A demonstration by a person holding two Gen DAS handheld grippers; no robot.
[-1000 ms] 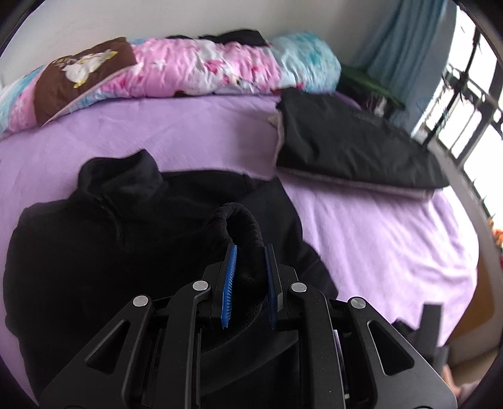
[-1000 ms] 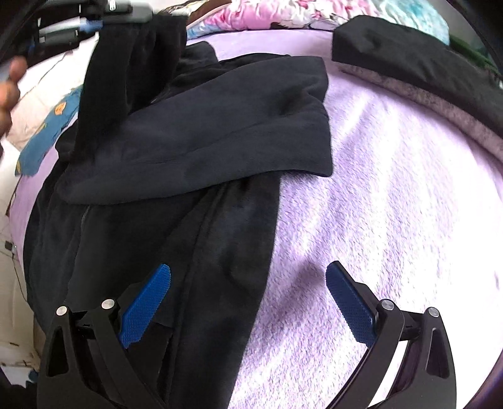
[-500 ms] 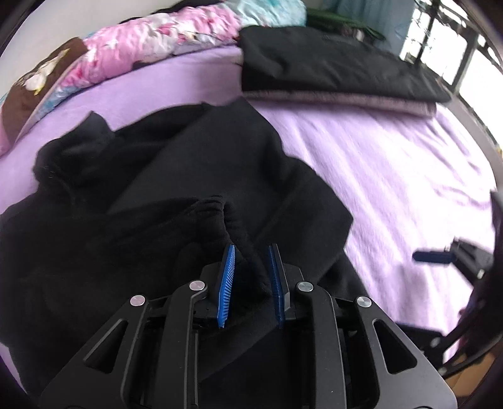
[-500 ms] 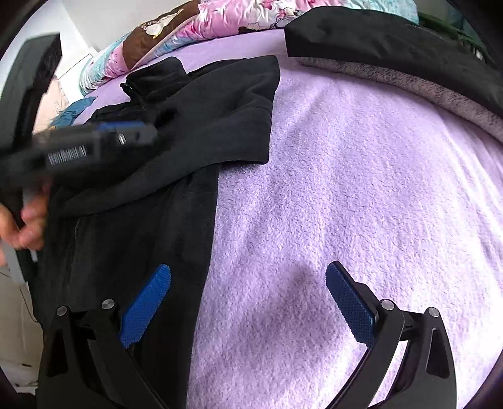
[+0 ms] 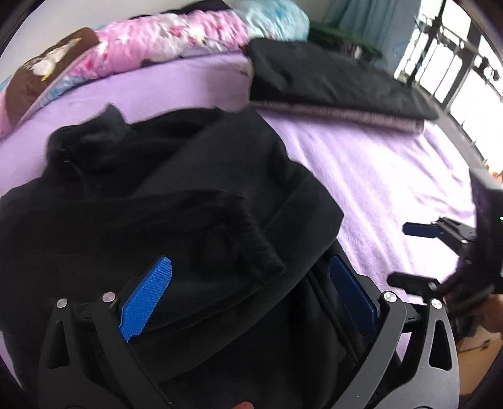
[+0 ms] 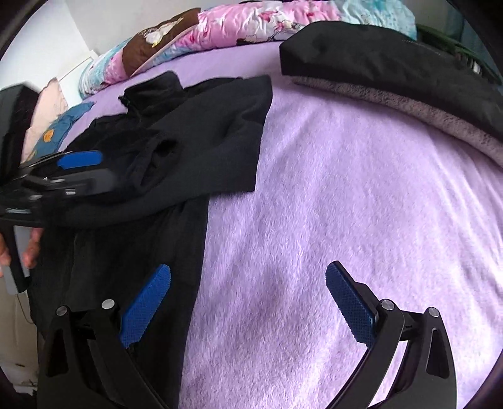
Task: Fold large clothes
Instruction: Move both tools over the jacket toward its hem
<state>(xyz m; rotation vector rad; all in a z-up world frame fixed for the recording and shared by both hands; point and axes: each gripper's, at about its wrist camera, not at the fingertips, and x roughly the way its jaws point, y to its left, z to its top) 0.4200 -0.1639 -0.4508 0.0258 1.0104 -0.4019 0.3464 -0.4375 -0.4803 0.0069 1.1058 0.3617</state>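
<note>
Between its spread blue pads, the left claw (image 5: 250,292) gaped wide over the black jacket (image 5: 151,214), gripping nothing, a sleeve cuff (image 5: 251,232) lying folded across the body. Off the jacket's edge, the right claw (image 6: 248,302) hung equally wide above the purple bed (image 6: 345,195), with a folded dark garment (image 6: 393,59) and floral quilt (image 6: 251,25) beyond.

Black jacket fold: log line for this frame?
left gripper: open | right gripper: open | black jacket: sleeve folded across, released | purple blanket
</note>
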